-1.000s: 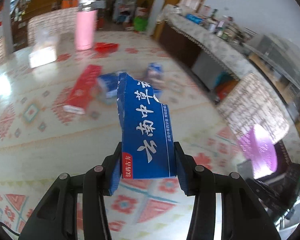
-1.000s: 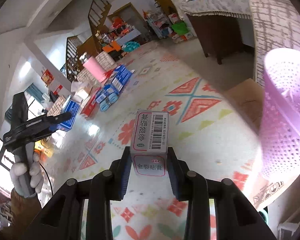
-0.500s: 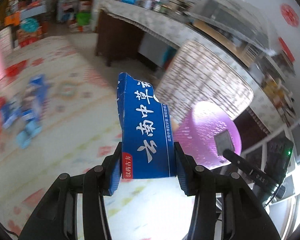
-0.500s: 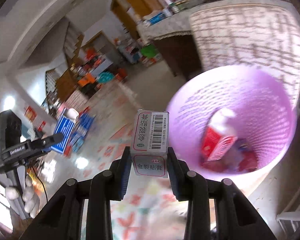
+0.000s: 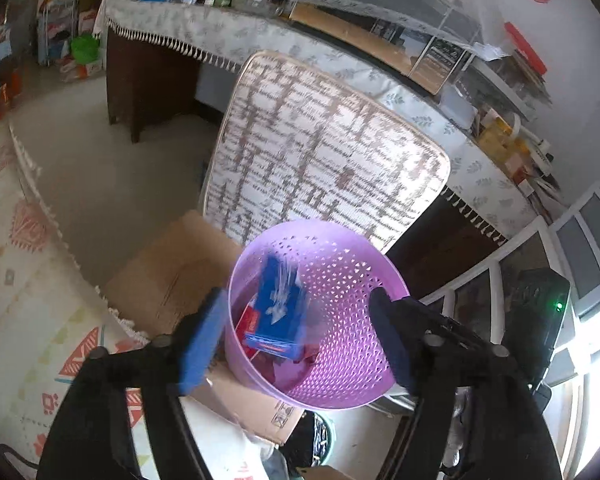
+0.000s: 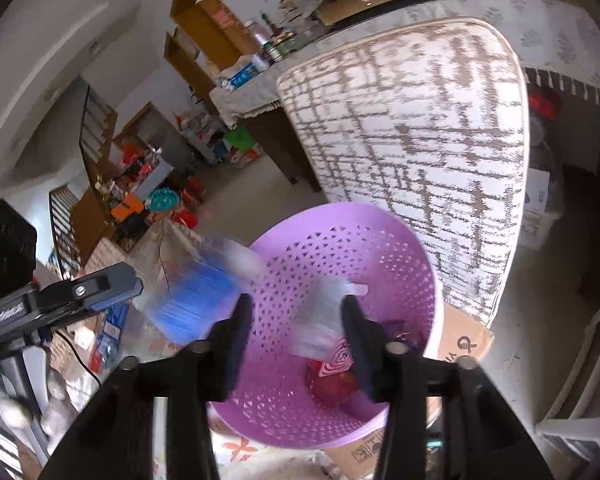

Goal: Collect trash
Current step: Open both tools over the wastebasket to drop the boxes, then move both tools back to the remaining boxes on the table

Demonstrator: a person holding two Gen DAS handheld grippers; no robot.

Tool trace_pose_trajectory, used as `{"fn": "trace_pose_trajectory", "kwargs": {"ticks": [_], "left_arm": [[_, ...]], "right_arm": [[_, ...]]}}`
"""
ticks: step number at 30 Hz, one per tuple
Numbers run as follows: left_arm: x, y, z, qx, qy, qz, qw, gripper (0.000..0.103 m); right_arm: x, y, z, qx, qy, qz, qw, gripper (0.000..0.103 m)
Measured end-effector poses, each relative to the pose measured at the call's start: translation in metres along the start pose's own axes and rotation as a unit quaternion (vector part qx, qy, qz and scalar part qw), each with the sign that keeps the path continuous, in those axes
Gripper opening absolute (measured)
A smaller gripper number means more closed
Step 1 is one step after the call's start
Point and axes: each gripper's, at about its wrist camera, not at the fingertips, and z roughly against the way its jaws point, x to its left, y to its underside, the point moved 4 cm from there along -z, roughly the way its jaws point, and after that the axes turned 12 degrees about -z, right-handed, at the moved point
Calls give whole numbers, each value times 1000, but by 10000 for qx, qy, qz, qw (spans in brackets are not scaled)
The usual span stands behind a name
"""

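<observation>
Over the purple basket (image 5: 352, 280), both tools (image 5: 296, 336) (image 6: 296, 316) are opening, their boxes (image 5: 278, 308) (image 6: 320, 320) loose.

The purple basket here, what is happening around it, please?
A person is collecting trash with two hand-held tongs, both above the purple basket. The left tongs are opening, and the blue box is already free of them, dropping into the basket. The right tongs are opening too; the small white box between them is blurred and seems to fall toward the red trash at the bottom.
</observation>
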Motion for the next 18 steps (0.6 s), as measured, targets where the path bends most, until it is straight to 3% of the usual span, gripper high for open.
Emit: {"fn": "trace_pose_trajectory", "kwargs": {"ticks": [4,8,11,13,16,18], "left_arm": [[0,13,17,17,-387,-129,9992,80],[10,33,42,-69,-506,84,9987,80],[21,51,64,-180,-822,243,9962,80],[29,65,82,-283,-1100,341,9929,80],[37,82,103,-418,-1267,425,9902,80],[43,94,118,-521,-1461,434,9869,80]], "right_arm": [[-2,2,8,-50,-59,-22,10000,67],[-1,8,6,5,-132,-95,9999,70],[5,15,1,76,-166,-115,9998,71],[10,20,1,61,-162,-67,9998,78],[29,31,10,-244,-113,193,9995,94],[45,40,19,-509,-181,462,9975,95]]}}
